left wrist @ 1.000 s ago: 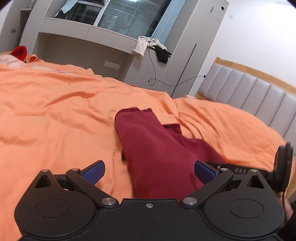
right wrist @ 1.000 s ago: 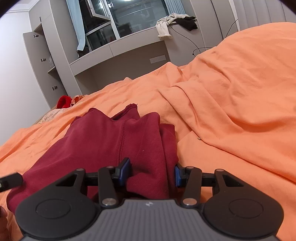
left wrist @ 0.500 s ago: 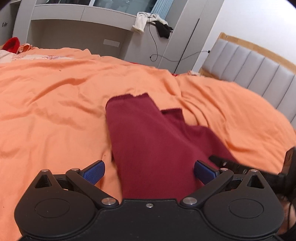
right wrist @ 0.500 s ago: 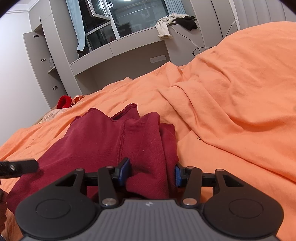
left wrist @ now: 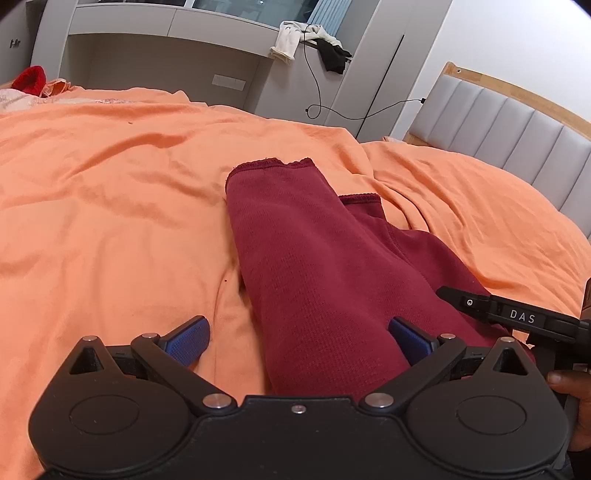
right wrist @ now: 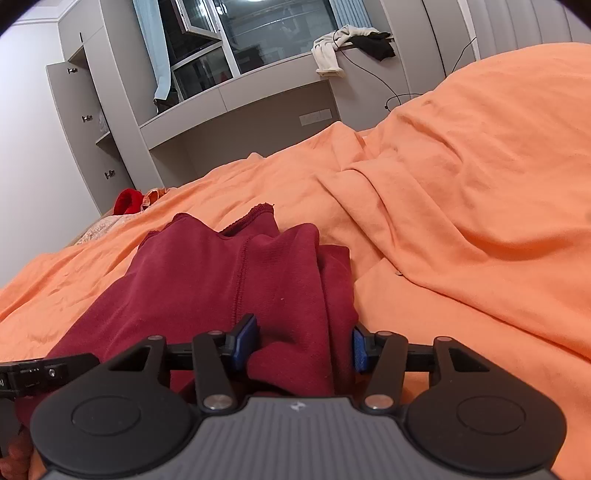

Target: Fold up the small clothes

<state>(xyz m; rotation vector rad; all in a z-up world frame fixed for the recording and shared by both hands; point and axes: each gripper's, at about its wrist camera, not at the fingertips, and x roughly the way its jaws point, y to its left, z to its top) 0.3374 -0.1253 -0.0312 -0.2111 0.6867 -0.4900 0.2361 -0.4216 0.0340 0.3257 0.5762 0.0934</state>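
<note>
Maroon garment point(left wrist: 317, 280) on orange bed point(left wrist: 110, 206), long axis running straight away from us, hem at far end | right hand-held gripper point(right wrist: 301, 341) pinches a bunched near fold; left hand-held gripper point(left wrist: 299, 341) spread wide, straddling the near end, gripping nothing | we judge left is placed to close next.

Big orange blanket point(left wrist: 110, 192) spread over the bed. Soft grey headboard point(left wrist: 517, 129) with a wood edge. Grey shelf unit point(right wrist: 236, 99) under a window point(right wrist: 258, 33). White cloth point(left wrist: 288, 42) and black cloth point(left wrist: 334, 55) hanging there. Red thing point(right wrist: 127, 201) far back.
</note>
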